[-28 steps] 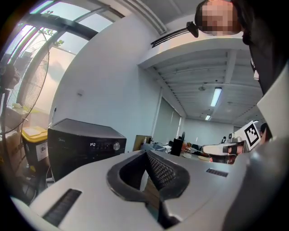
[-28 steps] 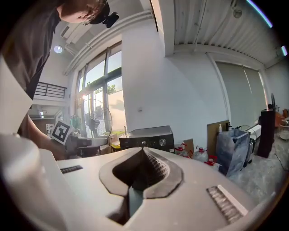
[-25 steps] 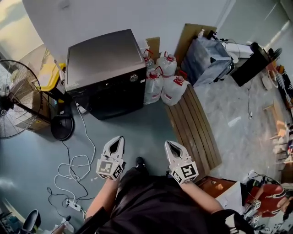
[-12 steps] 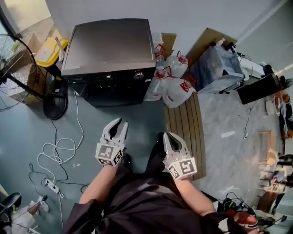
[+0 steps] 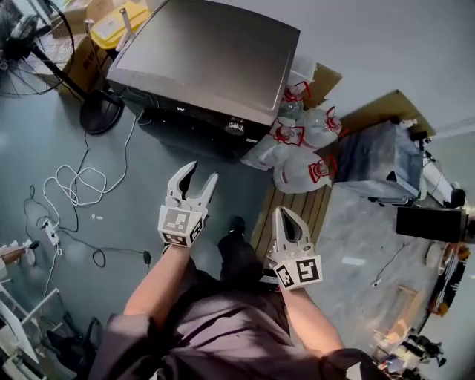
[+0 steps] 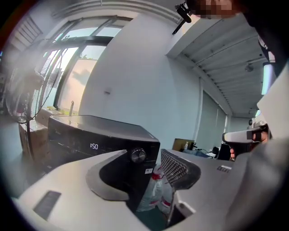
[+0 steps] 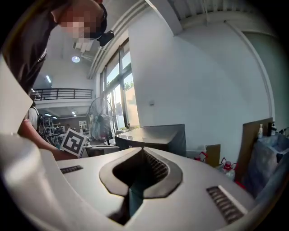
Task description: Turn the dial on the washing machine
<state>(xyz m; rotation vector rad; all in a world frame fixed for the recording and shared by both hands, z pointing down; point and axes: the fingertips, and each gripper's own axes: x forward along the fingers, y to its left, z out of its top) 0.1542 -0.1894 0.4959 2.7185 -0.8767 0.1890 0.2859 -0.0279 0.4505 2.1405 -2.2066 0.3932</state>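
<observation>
The washing machine (image 5: 208, 59) is black with a steel-grey top and stands against the wall at the top of the head view. Its round silver dial (image 5: 235, 126) sits at the right end of the front panel. My left gripper (image 5: 200, 174) hangs in the air short of the machine; its jaws are opening with nothing between them. In the left gripper view the dial (image 6: 138, 155) shows far off through the gap of the left gripper (image 6: 144, 152). My right gripper (image 5: 284, 213) is shut and empty, lower and to the right. The right gripper view shows the right gripper (image 7: 142, 149) with the machine (image 7: 153, 135) beyond.
Several plastic water jugs (image 5: 304, 148) with red caps crowd the machine's right side. A wooden pallet (image 5: 297, 208) lies under my right gripper. A standing fan (image 5: 44, 37) and a yellow box (image 5: 122, 18) are at top left. A white cable (image 5: 74, 185) and power strip (image 5: 50, 234) trail over the floor.
The person has walked closer to the washing machine, so it now sits nearer both grippers. The left gripper's jaws have spread apart. The right gripper stays shut.
</observation>
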